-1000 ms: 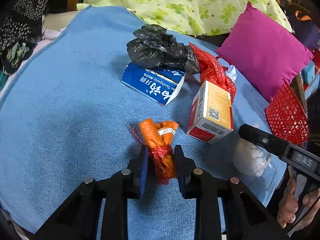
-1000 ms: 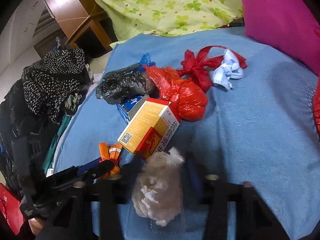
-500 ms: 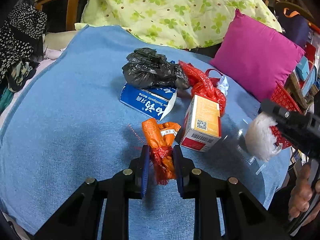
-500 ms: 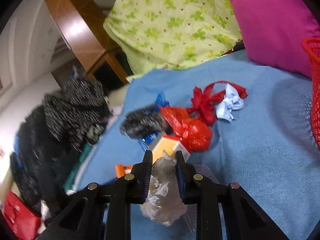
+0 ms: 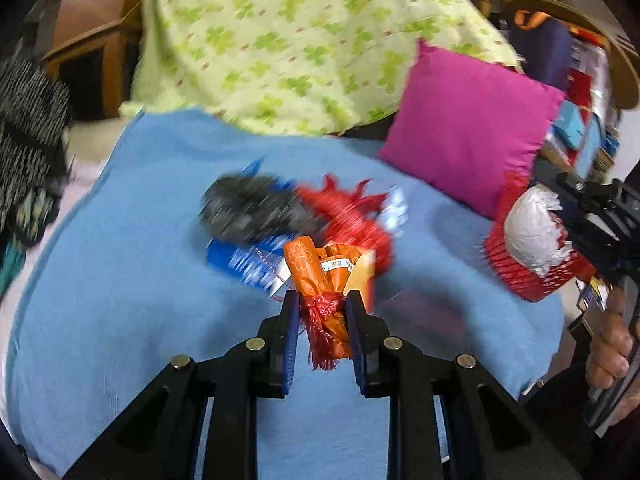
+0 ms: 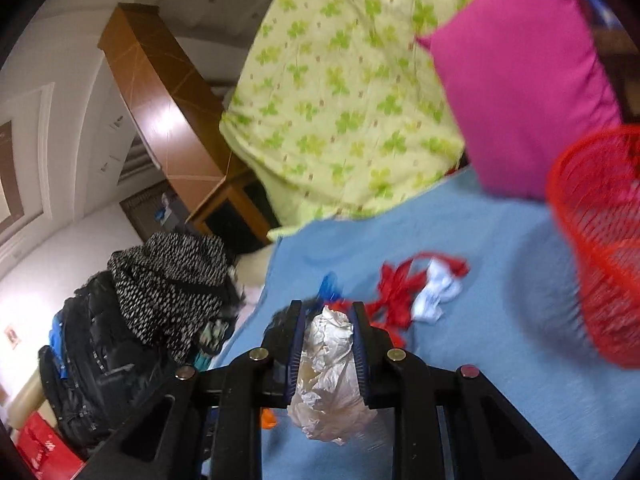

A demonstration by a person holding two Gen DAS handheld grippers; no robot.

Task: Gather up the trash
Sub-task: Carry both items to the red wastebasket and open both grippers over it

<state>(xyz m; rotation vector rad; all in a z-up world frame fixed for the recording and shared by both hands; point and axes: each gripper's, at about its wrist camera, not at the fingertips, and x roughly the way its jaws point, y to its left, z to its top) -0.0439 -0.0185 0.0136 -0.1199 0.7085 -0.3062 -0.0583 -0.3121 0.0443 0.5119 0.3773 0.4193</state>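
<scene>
I'm pinching a soft, light orange wrapper [image 5: 320, 288] at its tied waist in left tongs [image 5: 322, 308]; right tongs [image 6: 326, 336] are squeezing a crumpled plastic bag [image 6: 328, 376], red basket [image 6: 600, 240] ahead-right.

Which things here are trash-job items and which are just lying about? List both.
Job: orange wrapper in left gripper; white crumpled bag in right gripper; red basket; black bag; red bag.
Lying about: pink pillow; green quilt; backpack.
</scene>
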